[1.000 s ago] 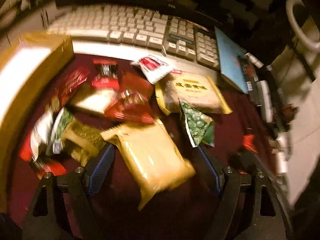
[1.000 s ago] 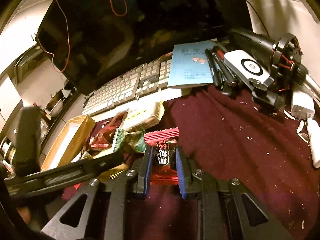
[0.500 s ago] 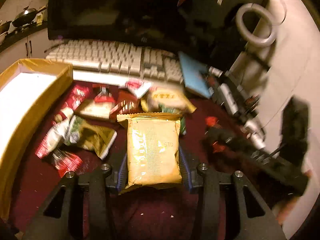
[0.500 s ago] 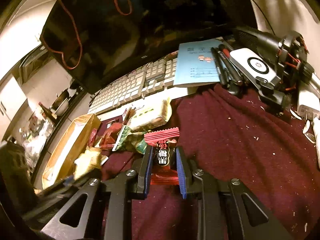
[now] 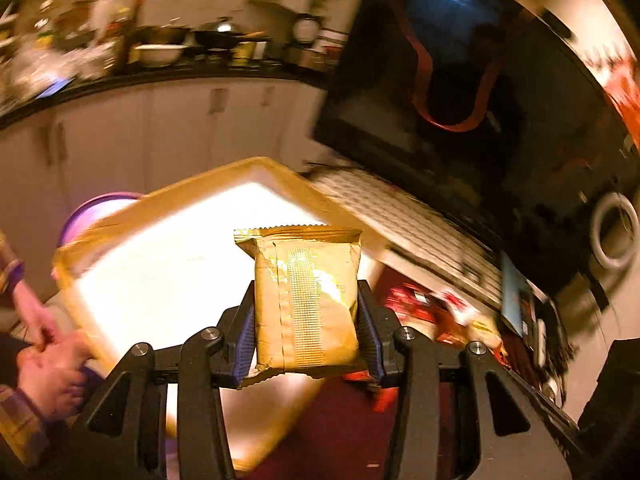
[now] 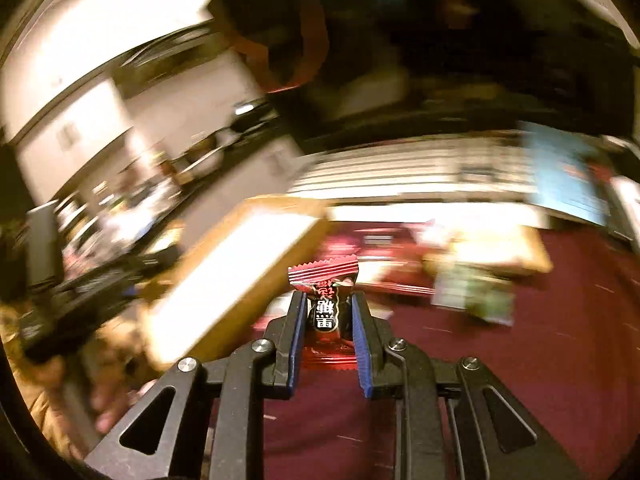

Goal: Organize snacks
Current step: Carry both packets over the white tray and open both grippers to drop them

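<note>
The left claw [image 5: 306, 312] grips a gold snack packet [image 5: 306, 296] across its width; both blue pads press the packet's sides. Its jaws have just been closing, with the packet between them. The packet stands upright in the claw, crimped top edge uppermost, clear of the worktop [image 5: 340, 432], in front of a yellow-walled tray [image 5: 120, 216] with a bright white floor.

The right claw [image 6: 326, 320] is closed on a small dark red candy wrapper [image 6: 326, 312] with white characters. The wrapper's serrated upper edge projects above the fingertips, and its lower end lies between the jaws. This claw sits above the maroon worktop covering, just beside the tray's right wall [image 6: 280, 256].

The remaining snack packets [image 6: 472, 280] lie in a blurred pile on the worktop, to the right of the tray and in front of the keyboard [image 6: 400, 176]. A monitor [image 5: 500, 100] stands behind the keyboard. A hand [image 5: 48, 364] with a plaid sleeve appears at the lower left of the left wrist view.
</note>
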Available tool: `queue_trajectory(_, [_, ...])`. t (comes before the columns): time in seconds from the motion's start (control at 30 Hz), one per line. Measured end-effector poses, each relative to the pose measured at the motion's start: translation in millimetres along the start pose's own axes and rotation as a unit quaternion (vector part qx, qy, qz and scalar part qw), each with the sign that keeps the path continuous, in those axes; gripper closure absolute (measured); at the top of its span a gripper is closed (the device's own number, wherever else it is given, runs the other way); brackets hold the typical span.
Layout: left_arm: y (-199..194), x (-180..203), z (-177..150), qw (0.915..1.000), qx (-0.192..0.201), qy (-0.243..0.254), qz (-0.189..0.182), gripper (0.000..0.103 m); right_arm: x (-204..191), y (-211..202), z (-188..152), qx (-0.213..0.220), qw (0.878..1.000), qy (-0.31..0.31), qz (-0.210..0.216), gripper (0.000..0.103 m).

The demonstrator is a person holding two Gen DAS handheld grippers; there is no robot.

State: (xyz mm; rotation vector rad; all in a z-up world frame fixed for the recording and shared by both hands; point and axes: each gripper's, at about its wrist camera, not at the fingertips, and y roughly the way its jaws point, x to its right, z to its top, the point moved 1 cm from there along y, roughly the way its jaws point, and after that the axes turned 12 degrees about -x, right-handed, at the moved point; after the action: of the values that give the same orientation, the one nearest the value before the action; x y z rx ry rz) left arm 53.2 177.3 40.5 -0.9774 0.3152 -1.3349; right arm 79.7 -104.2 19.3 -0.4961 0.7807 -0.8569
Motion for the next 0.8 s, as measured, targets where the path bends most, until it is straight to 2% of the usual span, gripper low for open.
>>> queue_trajectory(0.07, [6.8,-18.2,1.9,0.9996,-0.004,-0.017,0.023,0.06,-38.4,25.2,9.6,-0.023,0.999,-0.039,0.028,0.081])
queue_trajectory(0.13, [18.9,-42.1,2.5,0.9983,-0.022,-0.036,0.04,0.061,-73.9,53.2,15.6,-0.052,0.995,-0.079,0.039,0.081])
queue_trajectory(0.23, [33.3,-59.3,0.8,0.9975,-0.043,-0.047,0.029,0.06,-111.5,85.3,16.8,-0.077,0.989,-0.119,0.035,0.081])
queue_trajectory(0.33, [48.2,-65.1,1.7,0.9957,-0.061,-0.054,0.044,0.06,-139.6,111.6,13.6,-0.087,0.983,-0.164,0.001,0.081])
queue_trajectory(0.47, [58.7,-70.2,7.0,0.9947,-0.075,-0.051,0.049,0.06,-142.8,154.2,17.3,-0.119,0.977,-0.173,-0.043,0.081])
queue_trajectory(0.67, [58.8,-70.4,3.8,0.9945,-0.062,-0.035,0.077,0.059,-150.8,175.7,13.4,-0.12,0.97,-0.188,-0.092,0.08])
queue_trajectory(0.8, [56.5,-72.2,4.5,0.9955,-0.047,-0.048,0.067,0.047,-151.0,171.2,8.8,-0.114,0.97,-0.192,-0.095,0.079])
